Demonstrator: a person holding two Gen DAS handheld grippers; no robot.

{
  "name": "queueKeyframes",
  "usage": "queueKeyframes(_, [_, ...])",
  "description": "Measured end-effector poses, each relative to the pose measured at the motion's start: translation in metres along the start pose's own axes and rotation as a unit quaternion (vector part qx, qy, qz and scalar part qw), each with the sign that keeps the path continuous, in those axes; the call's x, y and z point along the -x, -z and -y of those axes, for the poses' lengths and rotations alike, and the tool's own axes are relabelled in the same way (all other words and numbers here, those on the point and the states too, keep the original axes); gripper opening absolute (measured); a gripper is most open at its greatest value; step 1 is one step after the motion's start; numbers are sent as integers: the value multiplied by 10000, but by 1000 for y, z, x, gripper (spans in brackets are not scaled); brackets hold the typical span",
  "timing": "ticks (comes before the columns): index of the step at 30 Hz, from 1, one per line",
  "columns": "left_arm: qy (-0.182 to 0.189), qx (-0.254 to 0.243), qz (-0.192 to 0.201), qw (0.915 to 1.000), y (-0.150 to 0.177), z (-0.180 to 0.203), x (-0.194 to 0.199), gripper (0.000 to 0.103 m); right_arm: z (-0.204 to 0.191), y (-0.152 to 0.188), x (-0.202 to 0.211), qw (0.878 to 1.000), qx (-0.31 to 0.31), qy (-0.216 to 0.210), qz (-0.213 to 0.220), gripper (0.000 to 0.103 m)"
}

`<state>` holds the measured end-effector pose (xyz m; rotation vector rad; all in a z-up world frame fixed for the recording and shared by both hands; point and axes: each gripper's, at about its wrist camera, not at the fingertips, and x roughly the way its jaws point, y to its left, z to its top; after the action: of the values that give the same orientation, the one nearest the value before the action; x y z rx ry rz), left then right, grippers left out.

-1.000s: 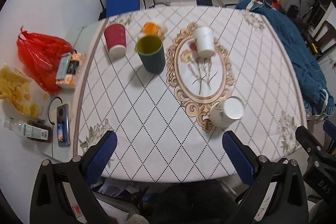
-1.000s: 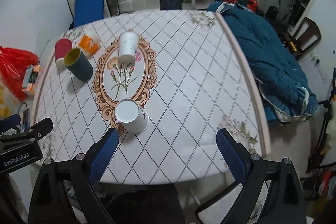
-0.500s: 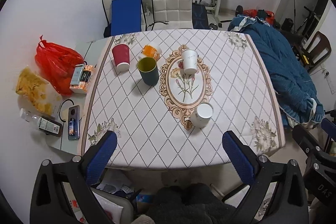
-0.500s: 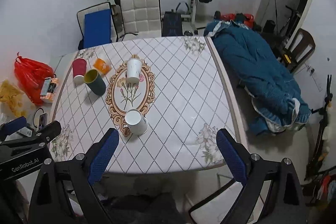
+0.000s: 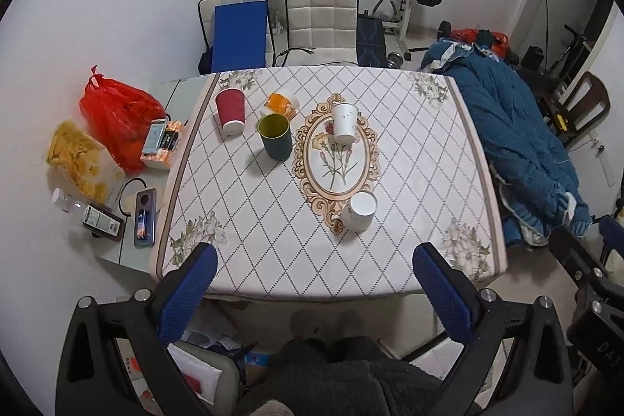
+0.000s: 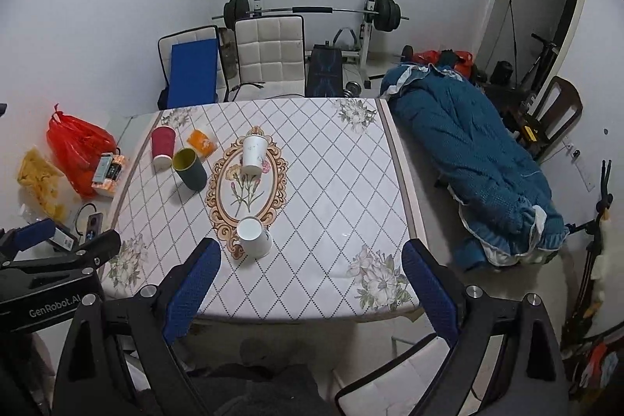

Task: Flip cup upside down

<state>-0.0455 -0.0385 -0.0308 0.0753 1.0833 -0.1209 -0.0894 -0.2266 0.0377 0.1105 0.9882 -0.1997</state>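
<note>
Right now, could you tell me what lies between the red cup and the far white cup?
The dark green cup and an orange packet, seen in the left wrist view.

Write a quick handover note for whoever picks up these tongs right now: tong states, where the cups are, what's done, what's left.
Left tongs: open, empty, back off the table's near edge.
Right tongs: open, empty, likewise.
White mug: near end of the oval motif, seemingly already upside down.
White paper cup and red cup: wider end down, look inverted.
Green cup: mouth up, the only one left to flip.
Orange packet: behind it, ignore.
</note>
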Motion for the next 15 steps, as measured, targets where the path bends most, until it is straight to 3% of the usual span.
queueKeyframes(15, [-87,-25,55,9999,8,4,14,103,4,-4,12,10000,-10,-21,-17,97])
